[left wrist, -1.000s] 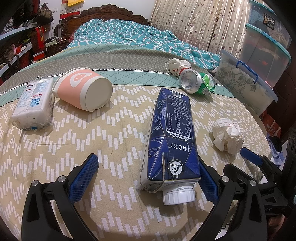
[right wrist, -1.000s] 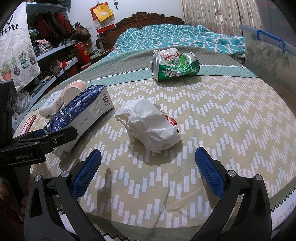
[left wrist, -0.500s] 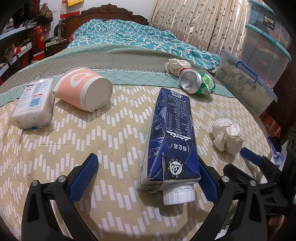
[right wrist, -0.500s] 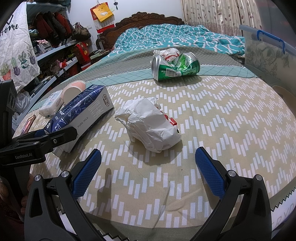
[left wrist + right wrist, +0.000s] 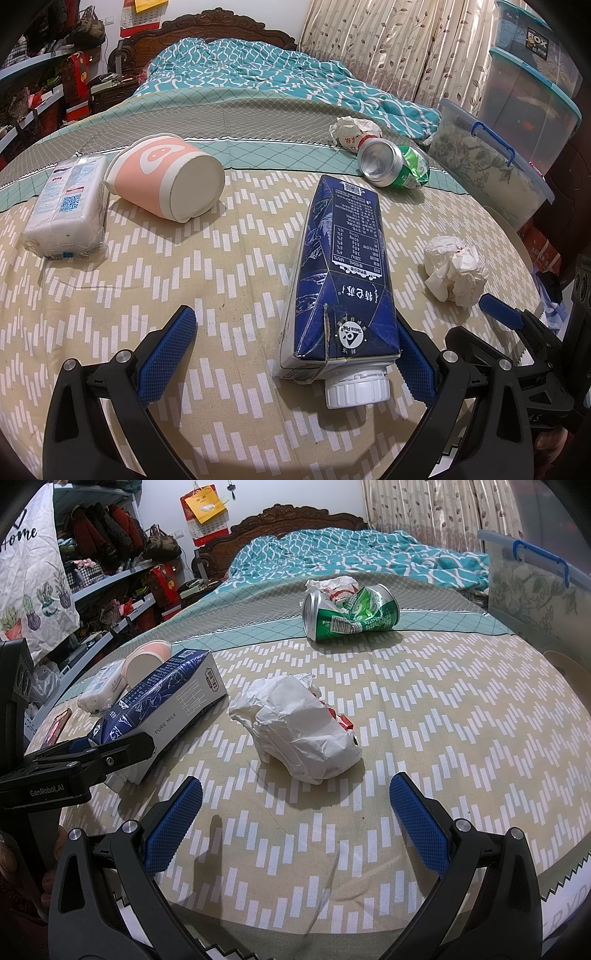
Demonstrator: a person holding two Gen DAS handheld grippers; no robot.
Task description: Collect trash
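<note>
Cluttered bedroom, patterned round table (image 5: 236, 258): the left gripper (image 5: 295, 354) gapes wide around the cap end of the milk carton (image 5: 343, 266). Right gripper (image 5: 295, 823), equally wide, faces the crumpled paper (image 5: 299, 731). Both look poised to grasp; next they must close.

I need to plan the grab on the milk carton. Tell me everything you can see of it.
The milk carton is dark blue printed paperboard with a white side reading PURE MILK and a white screw cap. It lies on its side on the patterned tablecloth, cap end toward the left gripper, whose open jaws straddle that end; the right finger's pad sits beside it, contact unclear. Its gable end looks creased.
</note>
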